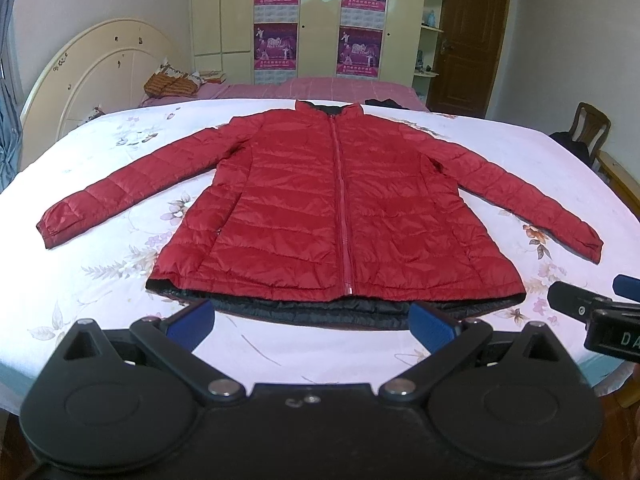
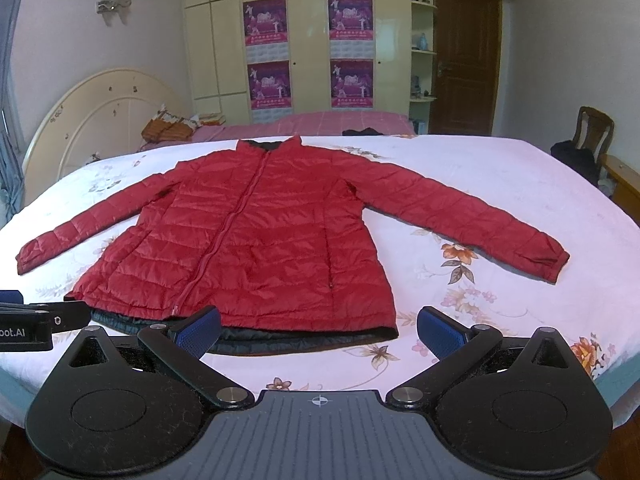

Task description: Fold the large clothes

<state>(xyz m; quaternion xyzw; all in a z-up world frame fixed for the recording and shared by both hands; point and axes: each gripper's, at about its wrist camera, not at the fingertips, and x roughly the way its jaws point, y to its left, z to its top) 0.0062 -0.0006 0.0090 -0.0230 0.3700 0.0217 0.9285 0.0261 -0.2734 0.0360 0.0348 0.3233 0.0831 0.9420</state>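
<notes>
A red quilted jacket [image 1: 332, 204] lies flat and zipped on the floral white bedsheet [image 1: 120, 264], both sleeves spread out to the sides, black lining showing at the hem. It also shows in the right wrist view [image 2: 248, 240]. My left gripper [image 1: 312, 326] is open and empty, hovering just in front of the hem's middle. My right gripper [image 2: 318, 330] is open and empty, in front of the hem's right part. Each gripper shows at the edge of the other's view: the right one [image 1: 600, 312], the left one [image 2: 36, 320].
The bed has a cream headboard [image 1: 92, 76] at the left, with a pillow [image 1: 172, 84] and pink cover behind the sheet. A dark garment [image 1: 384, 103] lies beyond the collar. A wardrobe, door and wooden chair [image 1: 592, 128] stand at the back and right.
</notes>
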